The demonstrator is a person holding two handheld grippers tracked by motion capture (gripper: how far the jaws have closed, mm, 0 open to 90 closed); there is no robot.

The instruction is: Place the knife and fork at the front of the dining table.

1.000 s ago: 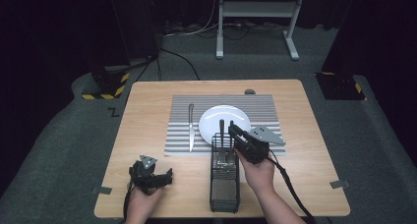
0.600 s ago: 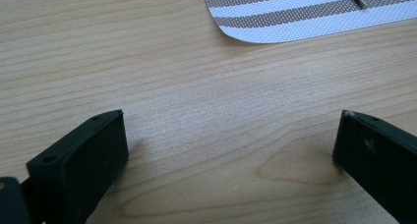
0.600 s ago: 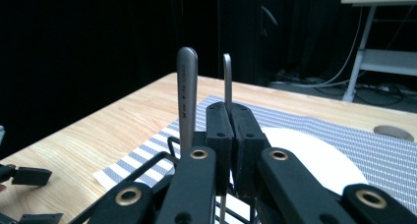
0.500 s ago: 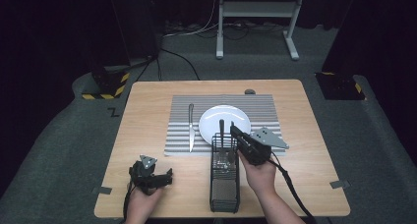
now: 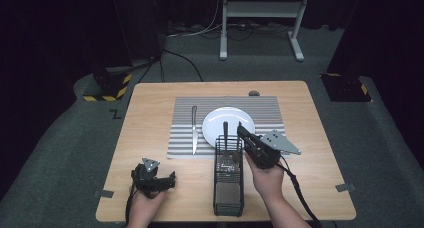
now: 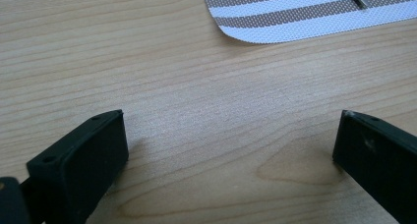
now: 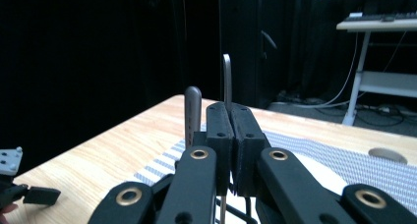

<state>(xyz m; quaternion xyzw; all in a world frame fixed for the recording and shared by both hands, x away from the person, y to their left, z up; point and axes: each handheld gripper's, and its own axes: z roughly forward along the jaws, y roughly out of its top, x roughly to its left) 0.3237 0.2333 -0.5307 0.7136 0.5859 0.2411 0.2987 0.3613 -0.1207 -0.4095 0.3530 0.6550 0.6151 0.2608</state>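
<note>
1. At the table's 6 o'clock edge, your right gripper (image 5: 243,133) pinches a thin utensil handle (image 7: 226,76) standing in the caddy (image 5: 228,188).
2. A second handle (image 7: 193,113) stands just at its 9 o'clock.
3. Your left gripper (image 5: 170,178), at the caddy's 9 o'clock, is spread over bare table (image 6: 196,111).

Grey carpet floor (image 5: 60,153), dark walls, white stand (image 5: 260,10) behind wooden table (image 5: 150,118).

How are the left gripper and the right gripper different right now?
The left gripper has its jaws wide apart with nothing between them; the right gripper is shut on a thin utensil handle. The left gripper sits low over bare table; the right gripper is at the black wire caddy. Each is held in one hand.
</note>
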